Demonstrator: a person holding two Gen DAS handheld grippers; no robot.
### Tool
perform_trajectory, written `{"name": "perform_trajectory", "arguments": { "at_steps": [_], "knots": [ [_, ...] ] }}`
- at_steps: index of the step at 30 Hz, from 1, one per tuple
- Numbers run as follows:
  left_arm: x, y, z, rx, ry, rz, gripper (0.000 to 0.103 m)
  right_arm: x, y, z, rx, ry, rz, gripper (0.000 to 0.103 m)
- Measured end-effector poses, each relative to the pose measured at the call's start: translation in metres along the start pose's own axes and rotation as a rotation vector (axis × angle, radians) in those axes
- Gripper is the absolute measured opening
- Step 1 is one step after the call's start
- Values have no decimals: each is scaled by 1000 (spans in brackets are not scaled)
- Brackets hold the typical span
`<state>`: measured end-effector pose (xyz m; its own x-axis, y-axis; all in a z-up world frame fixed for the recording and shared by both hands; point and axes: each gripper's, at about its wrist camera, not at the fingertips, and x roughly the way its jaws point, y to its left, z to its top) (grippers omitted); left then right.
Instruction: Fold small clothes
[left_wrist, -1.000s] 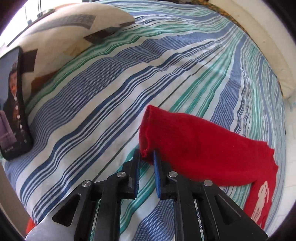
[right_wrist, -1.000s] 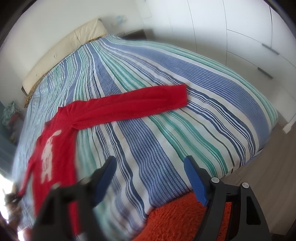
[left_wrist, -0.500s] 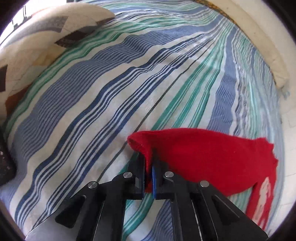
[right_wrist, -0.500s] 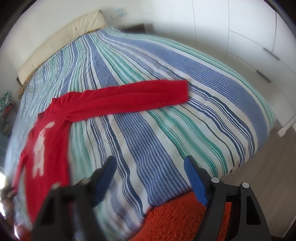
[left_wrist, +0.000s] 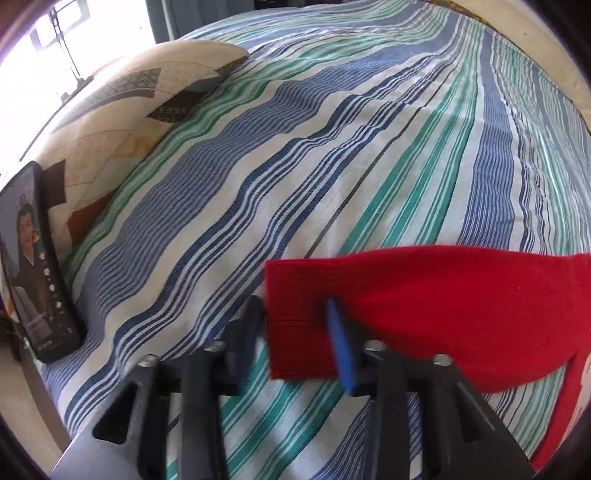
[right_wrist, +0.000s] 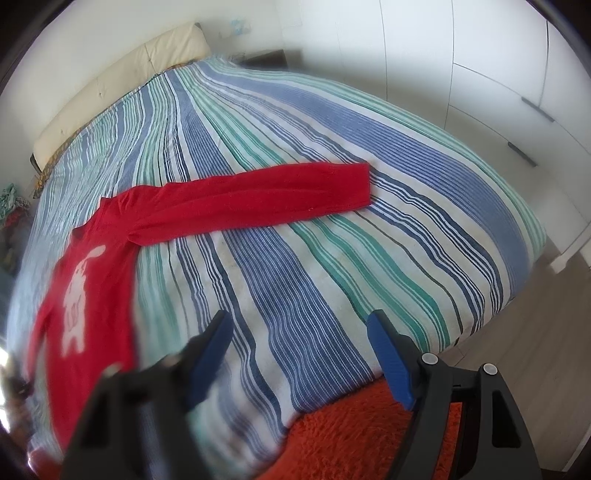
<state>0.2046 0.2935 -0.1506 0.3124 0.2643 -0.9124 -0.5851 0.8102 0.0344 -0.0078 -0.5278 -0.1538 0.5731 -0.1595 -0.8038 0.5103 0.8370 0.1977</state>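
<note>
Left tool: its jaws are opening at this moment, where half a second ago they were pinched tight on the cuff of the red sweater's sleeve. The cuff now lies flat and squared on the striped bed cover, partly between the two blue pads but, as far as the wrist view shows, no longer pressed by them. A second ago that cuff stood bunched and raised; it has since been drawn outward and laid down. My reading is that the left sleeve has just been spread and let go, so this is preparation, not yet a fold.

Further left in the same view, a phone with a lit screen leans against a patterned pillow, well apart from the garment.

Moving right, the sweater body with its white animal print lies face up on the bed, blurred at the edge of the right wrist view. Its other sleeve stretches out straight across the stripes, flat and untouched.

Right tool: jaws wide apart, nothing between them, hanging over the near edge of the bed above an orange rug. Its gape and position match the earlier views.

Judgement: garment is laid out with both sleeves extended; folding proper appears still ahead.
</note>
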Motion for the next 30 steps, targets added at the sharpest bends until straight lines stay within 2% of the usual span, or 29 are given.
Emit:
{"name": "perform_trajectory", "arguments": {
  "at_steps": [1, 2, 7, 9, 11, 13, 14, 17, 19, 23, 25, 27, 30],
  "knots": [
    [-11, 3, -4, 0, -27, 9, 77, -1, -1, 0, 4, -3, 0, 75],
    [-24, 5, -10, 2, -66, 4, 79, -1, -1, 0, 8, -6, -1, 75],
    [-79, 1, -52, 81, -145, -112, 80, -6, 5, 1, -17, -32, -29, 75],
    [-97, -14, -73, 143, -166, -170, 86, -13, 11, 3, -44, -57, -37, 75],
    [-111, -31, -93, 212, -184, -211, 90, -26, 16, 7, -73, -114, -30, 76],
    [-116, -54, -107, 279, -183, -229, 91, -39, 23, 12, -128, -188, -55, 86],
    [-116, -62, -112, 304, -177, -232, 91, -44, 28, 14, -166, -215, -78, 91],
    [-110, -83, -124, 338, -174, -217, 91, -48, 37, 16, -283, -275, -142, 92],
    [-100, -88, -129, 331, -169, -200, 91, -44, 38, 11, -325, -281, -163, 92],
    [-69, -89, -135, 304, -99, -168, 91, -37, 34, 8, -325, -257, -159, 92],
    [-52, -90, -140, 322, -65, -171, 95, -37, 27, 9, -292, -258, -131, 95],
    [-48, -90, -144, 335, -114, -157, 103, -36, 20, 12, -251, -253, -120, 98],
    [-45, -91, -144, 324, -119, -158, 103, -33, 15, 15, -211, -241, -123, 98]
  ]
}}
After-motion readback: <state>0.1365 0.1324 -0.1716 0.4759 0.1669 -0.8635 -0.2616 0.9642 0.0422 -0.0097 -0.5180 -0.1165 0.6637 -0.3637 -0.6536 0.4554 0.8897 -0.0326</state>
